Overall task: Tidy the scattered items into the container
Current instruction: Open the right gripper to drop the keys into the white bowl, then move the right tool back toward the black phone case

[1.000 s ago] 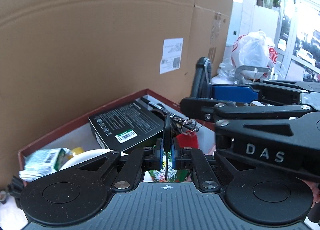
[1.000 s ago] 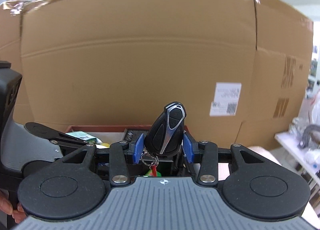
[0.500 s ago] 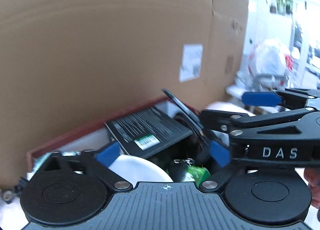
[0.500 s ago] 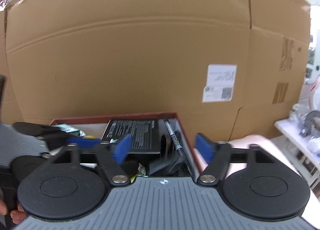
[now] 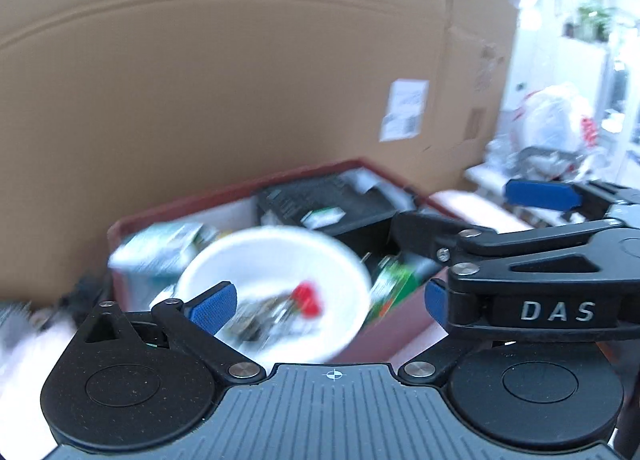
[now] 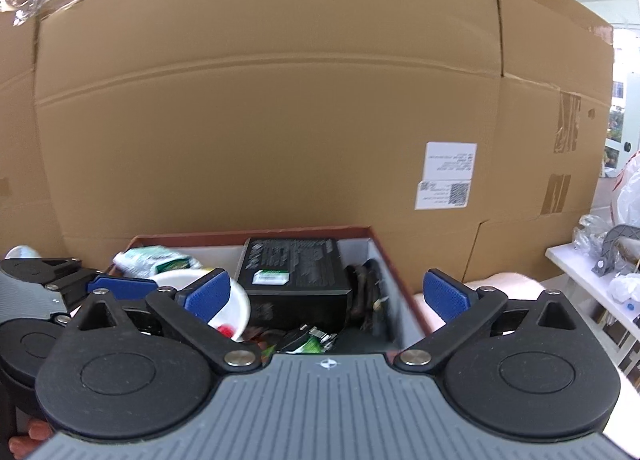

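Hanging over the red box [image 6: 372, 232], left claw [image 5: 324, 302] gapes empty; right claw [image 6: 326, 292] is opening, nothing between.

Most of both views is filled by a tall brown corrugated cardboard wall [image 6: 280, 100], creased horizontally and taped along its top edge. A white printed shipping label [image 6: 446, 176] is stuck at its right of centre. At the right edge of the right wrist view a white shelf [image 6: 592, 280] is seen. Bright, washed-out daylight and a white plastic bag with red print [image 5: 556, 124] are seen at the upper right of the left wrist view.
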